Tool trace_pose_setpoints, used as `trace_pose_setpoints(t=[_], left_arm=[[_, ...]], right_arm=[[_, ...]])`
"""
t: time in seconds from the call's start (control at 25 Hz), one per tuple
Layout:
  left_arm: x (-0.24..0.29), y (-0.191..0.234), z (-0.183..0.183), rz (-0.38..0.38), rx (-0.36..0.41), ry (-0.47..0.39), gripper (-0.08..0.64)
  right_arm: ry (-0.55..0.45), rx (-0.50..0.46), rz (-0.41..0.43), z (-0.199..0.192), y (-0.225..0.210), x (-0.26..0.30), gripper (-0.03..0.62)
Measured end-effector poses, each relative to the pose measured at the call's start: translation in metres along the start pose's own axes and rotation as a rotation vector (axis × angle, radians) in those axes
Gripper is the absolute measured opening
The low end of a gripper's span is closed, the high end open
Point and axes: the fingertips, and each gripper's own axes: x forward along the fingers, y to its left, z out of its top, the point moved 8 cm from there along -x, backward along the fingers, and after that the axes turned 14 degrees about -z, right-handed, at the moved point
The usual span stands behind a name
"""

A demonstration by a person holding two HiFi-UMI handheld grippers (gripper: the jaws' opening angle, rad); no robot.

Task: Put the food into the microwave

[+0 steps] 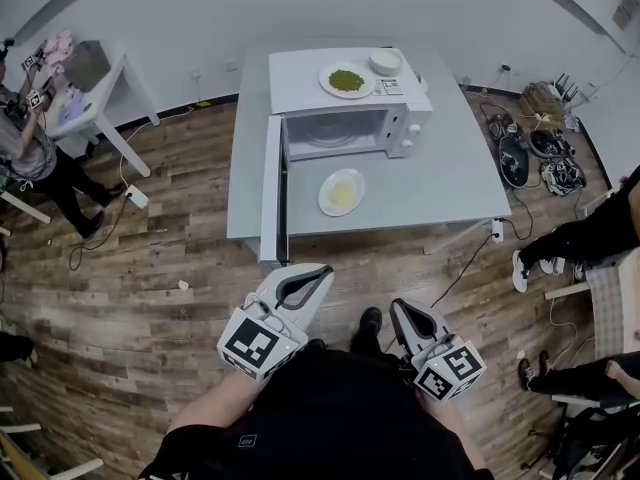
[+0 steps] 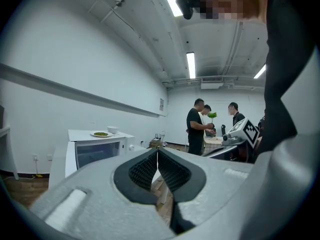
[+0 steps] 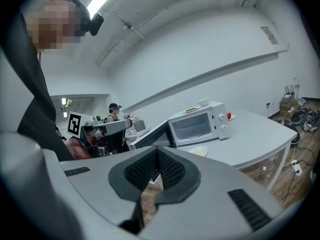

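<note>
You're on the approach step: left gripper (image 1: 326, 271) and right gripper (image 1: 398, 308) pressed together, empty. Next, spread one for the plate of food (image 1: 341, 192) before the open microwave (image 1: 345, 133).

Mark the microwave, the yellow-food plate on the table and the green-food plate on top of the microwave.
microwave (image 1: 298, 88), head view, bare white top panel.
yellow-food plate (image 1: 323, 198), head view, left rim.
green-food plate (image 1: 325, 80), head view, left rim.
</note>
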Motion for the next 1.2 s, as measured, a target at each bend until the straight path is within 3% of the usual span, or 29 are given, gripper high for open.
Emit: trace_pose_setpoints(t=[0.24,0.76,1.2], left_arm=[[0.053,0.014,0.01,0.036,0.008,0.011,0.012],[0.169,0.054,0.018,0.217,0.02,0.066,0.012],[0.19,0.07,0.005,0.298,0.001,0.107,0.012]], right_arm=[[-0.01,0.006,0.032,0.024,-0.06,0.02,0.014],[0.036,-0.027,0.131,0.058,-0.194,0.047,0.014],[0.136,-0.078,0.318,0.05,-0.193,0.115,0.014]])
